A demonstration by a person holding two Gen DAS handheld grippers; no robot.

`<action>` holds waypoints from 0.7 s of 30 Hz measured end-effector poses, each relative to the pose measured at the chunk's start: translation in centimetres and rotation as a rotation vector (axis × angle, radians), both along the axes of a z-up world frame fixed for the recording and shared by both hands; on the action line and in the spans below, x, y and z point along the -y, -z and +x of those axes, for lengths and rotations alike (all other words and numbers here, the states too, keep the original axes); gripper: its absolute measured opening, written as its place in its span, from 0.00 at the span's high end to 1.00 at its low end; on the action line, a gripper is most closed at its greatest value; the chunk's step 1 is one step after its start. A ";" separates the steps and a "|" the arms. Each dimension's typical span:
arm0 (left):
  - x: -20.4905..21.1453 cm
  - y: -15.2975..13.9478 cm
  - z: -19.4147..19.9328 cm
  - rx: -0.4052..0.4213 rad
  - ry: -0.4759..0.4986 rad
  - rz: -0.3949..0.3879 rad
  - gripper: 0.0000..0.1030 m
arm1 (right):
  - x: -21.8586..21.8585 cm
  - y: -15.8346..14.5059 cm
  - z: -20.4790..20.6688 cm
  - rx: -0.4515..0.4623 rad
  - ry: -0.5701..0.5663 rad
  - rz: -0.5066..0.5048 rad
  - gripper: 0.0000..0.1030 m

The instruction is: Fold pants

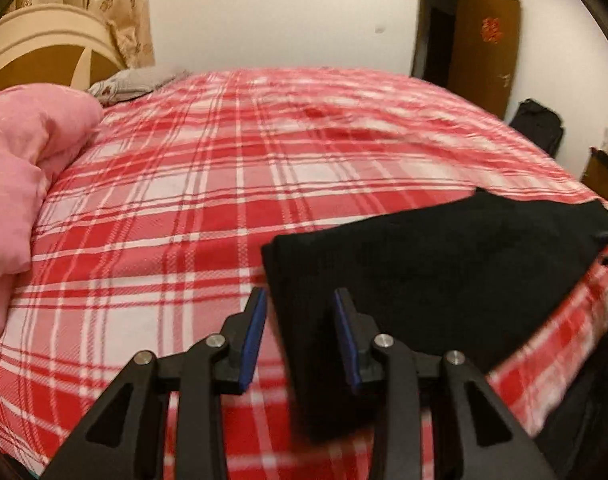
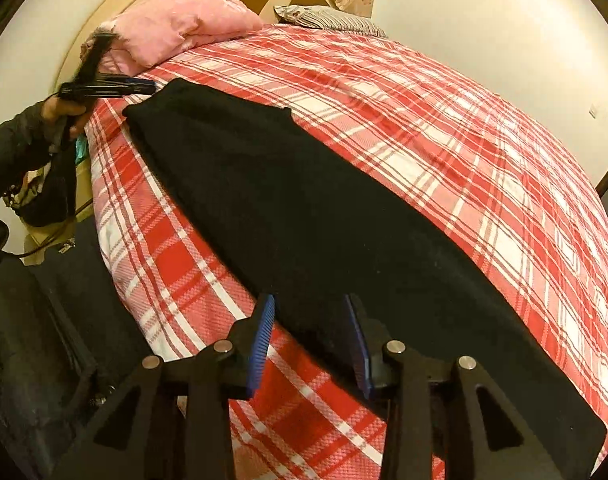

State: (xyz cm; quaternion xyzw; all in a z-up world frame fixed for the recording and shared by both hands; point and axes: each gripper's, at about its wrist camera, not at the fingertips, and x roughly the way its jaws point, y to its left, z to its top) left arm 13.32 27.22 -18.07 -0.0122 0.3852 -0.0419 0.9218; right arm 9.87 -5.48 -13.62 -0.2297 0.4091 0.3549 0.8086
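Note:
Black pants (image 2: 304, 216) lie flat in a long strip along the near edge of a bed with a red plaid sheet (image 2: 443, 128). My right gripper (image 2: 309, 300) hovers over one end of the strip, jaws open, the dark cloth below the gap and clear of the blue pads (image 2: 264, 328). At the far end a hand (image 2: 64, 112) holds my left gripper (image 2: 144, 87) just off the pants' corner. In the left wrist view the left gripper (image 1: 300, 300) stands open above the edge of the pants (image 1: 443, 280), gripping nothing.
A pink quilt (image 1: 20, 168) is bunched by the cream headboard (image 1: 44, 40), with a grey pillow (image 1: 136, 80) beside it. A brown door (image 1: 483, 48) stands open in the far wall. Dark bags (image 2: 36, 320) sit on the floor beside the bed.

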 end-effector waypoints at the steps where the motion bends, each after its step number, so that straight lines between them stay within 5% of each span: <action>1: 0.0 0.4 0.6 -0.015 -0.008 -0.008 0.63 | 0.0 0.0 -0.1 -0.002 0.000 0.000 0.63; 7: 0.0 0.3 0.9 -0.013 -0.059 -0.022 0.60 | 0.9 1.4 0.2 -0.030 0.033 -0.031 0.63; 10: 1.0 -2.0 -0.6 0.059 -0.055 0.020 0.61 | 1.8 1.2 0.6 -0.048 0.051 -0.002 0.63; 14: 3.6 -4.9 -2.2 0.159 0.017 -0.010 0.56 | 2.6 1.1 1.4 -0.036 0.100 -0.018 0.63; 21: 9.3 -3.5 -1.6 0.117 0.165 -0.042 0.55 | 9.3 -0.6 1.8 -0.006 0.327 0.024 0.63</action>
